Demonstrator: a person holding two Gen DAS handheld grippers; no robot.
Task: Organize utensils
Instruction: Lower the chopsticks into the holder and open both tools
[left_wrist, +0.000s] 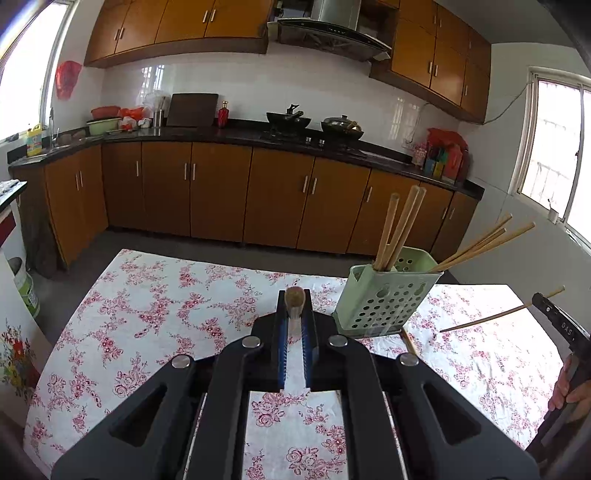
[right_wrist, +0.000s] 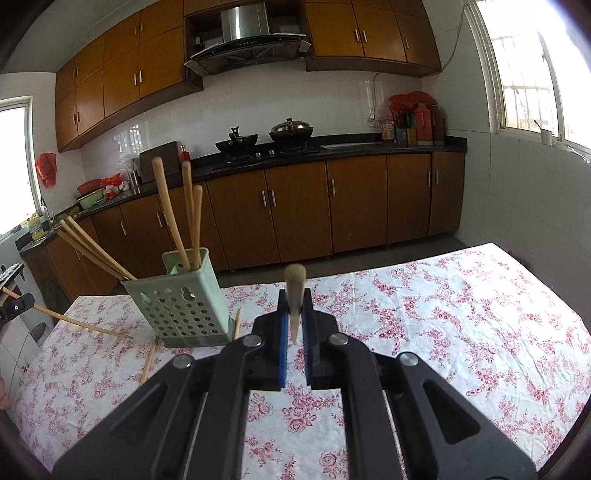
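Jaws of the left gripper (left_wrist: 294, 314): clamped on one chopstick (left_wrist: 294, 300), seen end-on, blunt end toward the camera, held above the tabletop (left_wrist: 155, 306). Jaws of the right gripper (right_wrist: 294, 314): clamped on a second chopstick (right_wrist: 294, 291), thick end up, thin tip pointing down between the blue pads (right_wrist: 283, 343).

Holder (left_wrist: 384, 299): pale green plastic, perforated front wall, two compartments, standing on the tabletop between the two grippers. Rear compartment: three chopsticks (left_wrist: 397, 229), leaning nearly upright. Front compartment: a further bunch of chopsticks (left_wrist: 476, 242), splayed outward over the rim.

Loose chopsticks (right_wrist: 149, 360): lying on the tabletop just beside the holder's base; count unclear, partly hidden behind the holder.

Tabletop: covered with a white cloth printed with pink flowers.

Right gripper as seen from the left wrist view: at the right edge, a hand (left_wrist: 567, 387) around its handle, its chopstick sticking out toward the holder.

Background: wooden kitchen cabinets (left_wrist: 221, 195), dark counter with two woks (left_wrist: 314, 123), range hood (left_wrist: 332, 29), windows on both sides.
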